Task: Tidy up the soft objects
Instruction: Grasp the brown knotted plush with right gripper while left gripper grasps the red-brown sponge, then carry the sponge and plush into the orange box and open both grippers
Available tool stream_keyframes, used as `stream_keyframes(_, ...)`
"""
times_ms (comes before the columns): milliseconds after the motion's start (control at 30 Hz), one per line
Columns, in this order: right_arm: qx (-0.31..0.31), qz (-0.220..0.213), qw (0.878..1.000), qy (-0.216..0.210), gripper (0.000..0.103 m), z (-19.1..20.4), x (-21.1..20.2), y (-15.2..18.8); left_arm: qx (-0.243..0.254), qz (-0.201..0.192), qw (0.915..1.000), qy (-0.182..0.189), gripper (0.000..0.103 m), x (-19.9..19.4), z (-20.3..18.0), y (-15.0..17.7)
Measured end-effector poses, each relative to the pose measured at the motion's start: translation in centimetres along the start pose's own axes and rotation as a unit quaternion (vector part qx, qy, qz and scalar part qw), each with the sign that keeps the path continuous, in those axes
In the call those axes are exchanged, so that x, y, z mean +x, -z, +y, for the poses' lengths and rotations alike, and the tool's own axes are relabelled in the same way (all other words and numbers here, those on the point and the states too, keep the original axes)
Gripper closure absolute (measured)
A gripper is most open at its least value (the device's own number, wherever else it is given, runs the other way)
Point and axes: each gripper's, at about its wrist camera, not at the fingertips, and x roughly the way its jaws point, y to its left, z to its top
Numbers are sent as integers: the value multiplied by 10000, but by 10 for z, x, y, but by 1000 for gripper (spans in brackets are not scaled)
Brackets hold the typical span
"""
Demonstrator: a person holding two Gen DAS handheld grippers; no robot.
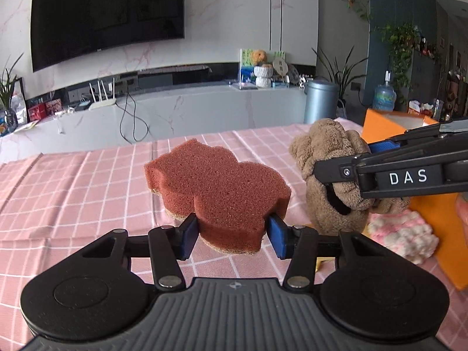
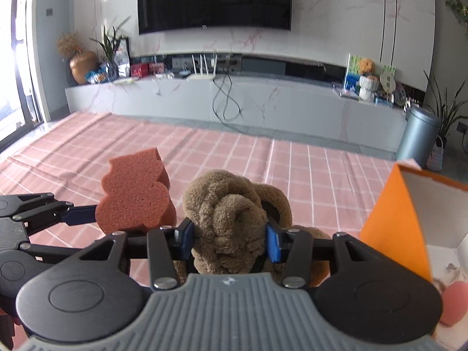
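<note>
Left wrist view: the left gripper (image 1: 231, 231) clamps a reddish-brown sponge (image 1: 216, 184) above the pink checked cloth (image 1: 73, 193) — an orange box (image 1: 438, 213) sits to the right. Right wrist view: the right gripper (image 2: 229, 238) squeezes a brown plush toy (image 2: 228, 213) — the sponge is just left of it.

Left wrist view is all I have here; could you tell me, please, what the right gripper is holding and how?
Observer: The right gripper is shut on the brown plush toy, a blue pad on each side.
Operator: Is the orange box open?
Observer: Yes, the orange box shows a white inside, to the toy's right.
Operator: Is anything in it?
Observer: A pink rounded thing shows low at the box's near end; whether it lies inside, I cannot tell.
</note>
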Motion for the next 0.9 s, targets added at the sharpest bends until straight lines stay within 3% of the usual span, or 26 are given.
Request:
stream_keyframes(433, -162, -634, 9977, -191, 56, -3, -88, -11, 303, -415, 9982, 300, 46, -45, -32, -28)
stream_keyframes(900, -133, -785, 9962, 362, 56, -68, -165, -4, 917, -579, 9882, 1085, 46, -46, -101, -56)
